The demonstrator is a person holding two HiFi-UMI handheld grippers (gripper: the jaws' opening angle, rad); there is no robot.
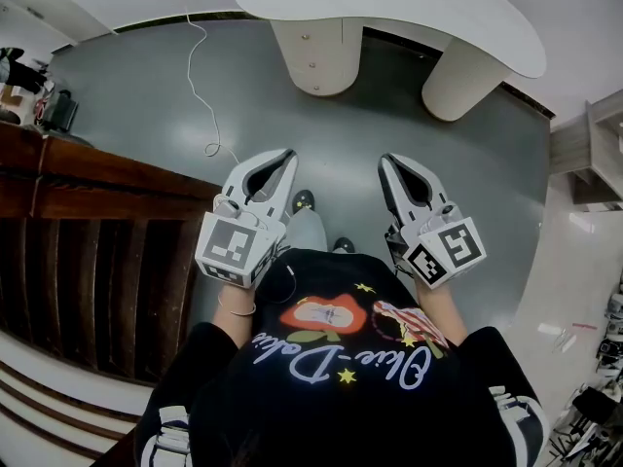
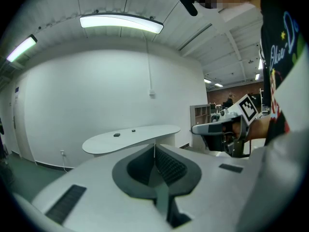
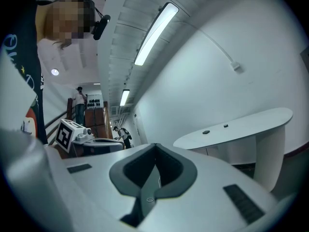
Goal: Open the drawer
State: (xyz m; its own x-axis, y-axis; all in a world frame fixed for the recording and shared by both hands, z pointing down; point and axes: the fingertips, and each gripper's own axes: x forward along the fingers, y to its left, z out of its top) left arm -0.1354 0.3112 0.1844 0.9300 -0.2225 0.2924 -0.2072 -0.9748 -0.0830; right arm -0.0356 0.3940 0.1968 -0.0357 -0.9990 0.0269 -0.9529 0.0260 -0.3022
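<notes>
A white curved table stands ahead on the grey floor. Its rounded pedestal has drawer fronts with small knobs, all closed. I hold both grippers side by side in front of my chest, well short of the table and touching nothing. The left gripper has its jaws together and empty; in its own view the left gripper points toward the table top. The right gripper is also shut and empty, and the right gripper has the table off to its right.
A dark wooden railing runs along the left. A white cable trails over the floor toward the wall. The table's second leg stands right of the pedestal. A light shelf unit is at the far right. People stand in the far corridor.
</notes>
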